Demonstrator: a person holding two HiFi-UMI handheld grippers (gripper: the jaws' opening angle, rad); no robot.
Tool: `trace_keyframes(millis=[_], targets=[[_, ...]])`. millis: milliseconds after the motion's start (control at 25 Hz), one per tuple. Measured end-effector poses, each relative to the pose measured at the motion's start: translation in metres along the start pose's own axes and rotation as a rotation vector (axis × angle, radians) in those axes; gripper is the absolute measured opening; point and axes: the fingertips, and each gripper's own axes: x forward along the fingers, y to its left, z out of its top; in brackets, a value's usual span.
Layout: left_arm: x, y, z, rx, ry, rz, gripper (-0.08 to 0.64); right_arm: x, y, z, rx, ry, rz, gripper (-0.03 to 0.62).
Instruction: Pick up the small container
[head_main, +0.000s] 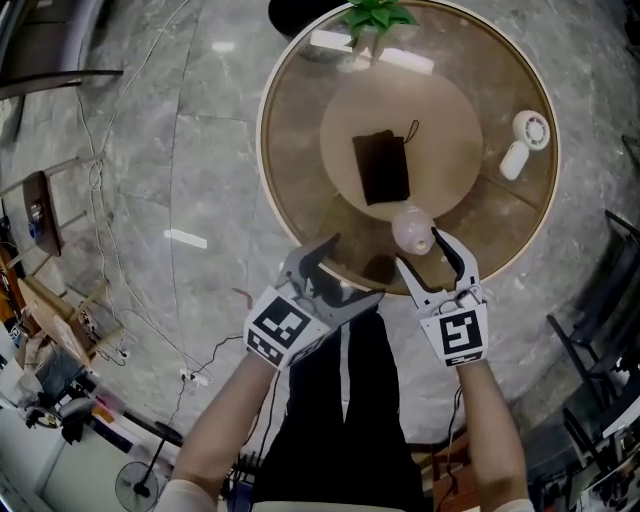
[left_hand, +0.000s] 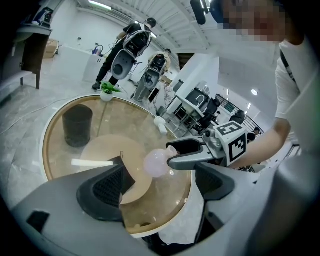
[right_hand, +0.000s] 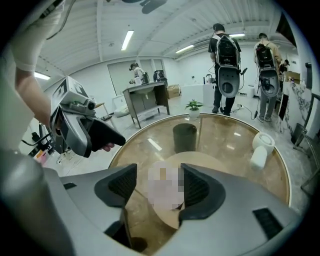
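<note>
Right gripper view has the small pink container (right_hand: 165, 190), by the glass table's (right_hand: 227, 137) near edge, between your right gripper's (right_hand: 159, 186) parted jaws: squeeze until both pads bite, then lift, while your left gripper (left_hand: 160, 190) gapes empty.

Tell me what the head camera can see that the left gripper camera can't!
Only the head view shows the left gripper from above, jaws apart, and a floor fan standing far below the table.

Only the left gripper view shows people wearing backpack rigs standing across the room behind the table.

Both views show the round glass table, the small pink container sitting between the right gripper's jaws, the black pouch, the white handheld fan and the potted plant.
</note>
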Motion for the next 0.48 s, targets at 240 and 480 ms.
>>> trace_keyframes(millis=[240,480], targets=[[0.007,0.005,-0.012,-0.114,0.01,-0.044,0.485,0.001,-0.007,-0.003,-0.047,-0.034,-0.062,0.199],[0.01,0.0,-0.016,-0.25,-0.015,-0.118,0.483,0.002,-0.003,-0.001,-0.127,-0.042,-0.089,0.184]])
